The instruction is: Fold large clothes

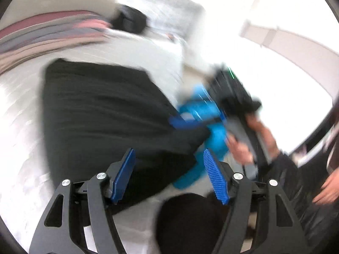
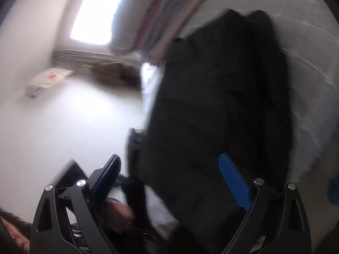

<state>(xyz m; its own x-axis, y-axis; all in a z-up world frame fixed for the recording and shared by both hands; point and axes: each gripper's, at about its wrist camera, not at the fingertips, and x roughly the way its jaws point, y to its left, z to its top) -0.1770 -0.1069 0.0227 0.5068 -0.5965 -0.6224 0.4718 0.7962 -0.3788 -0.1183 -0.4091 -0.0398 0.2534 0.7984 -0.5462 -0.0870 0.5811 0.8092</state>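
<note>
Black garment (image 1: pixel 101 110) lies spread on the bed (image 1: pixel 23 114), w/ white bedding showing round it on the left and far sides. In the right wrist view the same black garment (image 2: pixel 220 105) runs lengthwise away from the camera, its far end near the top of the frame, white bedding (image 2: pixel 307 67) to its right. Both views heavily blurred.

Left tongs (image 1: pixel 169 176) released: blue pads wide apart, nothing between them, hovering over the near edge of the garment. Right tongs (image 2: pixel 172 182) also spread wide, nothing clamped; garment sits beyond and between the fingers, contact can't be told. In the left view the right tongs (image 1: pixel 180 120) show as a blue and black unit at the garment's right edge, w/ the person's hand (image 1: pixel 250 146) on the handle; whether a corner of cloth touches its fingers can't be told thru the blur.

Further out: striped blanket (image 1: pixel 48 33) in pink/grey at the head of the bed, a dark object (image 1: pixel 129 20) next to it, too blurred to ID. Room: pale floor (image 2: pixel 63 122) beside the bed, bright window (image 2: pixel 95 10), radiator (image 2: pixel 84 57) under it, flat white box (image 2: pixel 48 78) on the floor by the wall (image 2: pixel 31 31).
</note>
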